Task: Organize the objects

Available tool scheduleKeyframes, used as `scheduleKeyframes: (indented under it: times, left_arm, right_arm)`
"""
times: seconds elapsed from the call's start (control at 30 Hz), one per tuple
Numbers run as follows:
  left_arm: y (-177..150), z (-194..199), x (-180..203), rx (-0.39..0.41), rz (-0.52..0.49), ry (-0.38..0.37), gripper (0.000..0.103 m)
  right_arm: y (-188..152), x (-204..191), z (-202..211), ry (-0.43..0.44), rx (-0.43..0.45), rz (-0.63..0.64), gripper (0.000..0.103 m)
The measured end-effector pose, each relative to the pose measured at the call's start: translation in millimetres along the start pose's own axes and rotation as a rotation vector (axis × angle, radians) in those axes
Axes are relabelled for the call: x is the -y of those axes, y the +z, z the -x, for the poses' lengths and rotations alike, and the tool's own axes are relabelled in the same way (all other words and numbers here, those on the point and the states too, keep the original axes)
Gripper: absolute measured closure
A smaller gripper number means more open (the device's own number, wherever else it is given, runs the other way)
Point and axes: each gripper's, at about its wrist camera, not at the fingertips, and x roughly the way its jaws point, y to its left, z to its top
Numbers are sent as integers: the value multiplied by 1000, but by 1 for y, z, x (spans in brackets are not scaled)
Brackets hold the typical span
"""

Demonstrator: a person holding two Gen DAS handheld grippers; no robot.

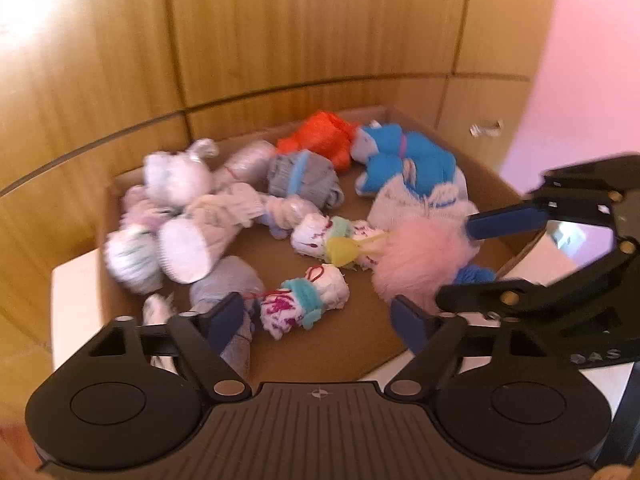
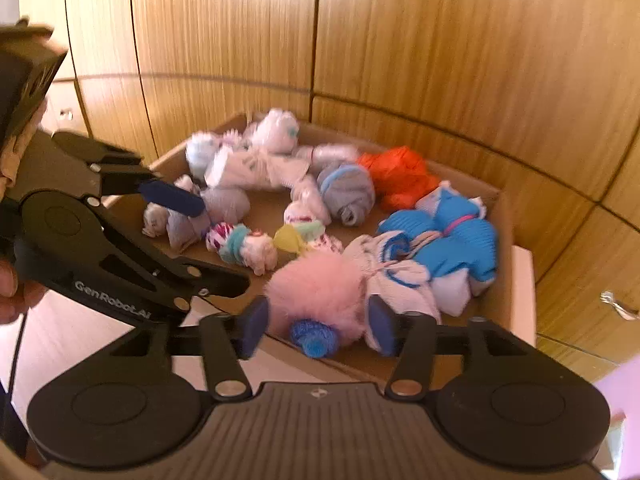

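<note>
Rolled sock bundles lie in the shallow brown cardboard box (image 1: 496,184) on the white counter (image 1: 76,300); left tongs (image 1: 320,316) gape, empty; right tongs (image 2: 316,322) released, flanking the fluffy pink sock bundle (image 2: 316,292) inside the box.

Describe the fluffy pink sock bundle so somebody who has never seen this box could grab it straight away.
Look in the open cardboard box in front of the wood-panelled wall, filled with rolled sock bundles. At its near edge, just ahead of the right hand-held gripper, beside a white-and-blue bundle, lies the fluffy pink sock bundle. It is the only furry, pale pink one, with a blue knitted cuff poking out.
</note>
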Motion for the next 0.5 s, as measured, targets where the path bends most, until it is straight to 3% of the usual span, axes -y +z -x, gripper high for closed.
scheduleKeyframes:
  times: [0.03,0.1,0.17,0.33,0.5]
  left_arm:
    - [-1,5,1,5,19,10,8]
    - [-4,15,3,19,67,37,0]
    - [-6,23,4,35,118,46,1]
    - [-14,40,7,20,236,18,1]
    - [-18,54,17,46,232,94,1]
  right_arm:
    - [-1,0,7,0,12,-10,36]
    - [-2,-2,22,-5,39,-33,33]
    - [-4,-5,36,-9,59,-57,24]
    - [-11,-14,63,-57,108,-103,22]
    - [-22,-21,75,-68,122,-146,17]
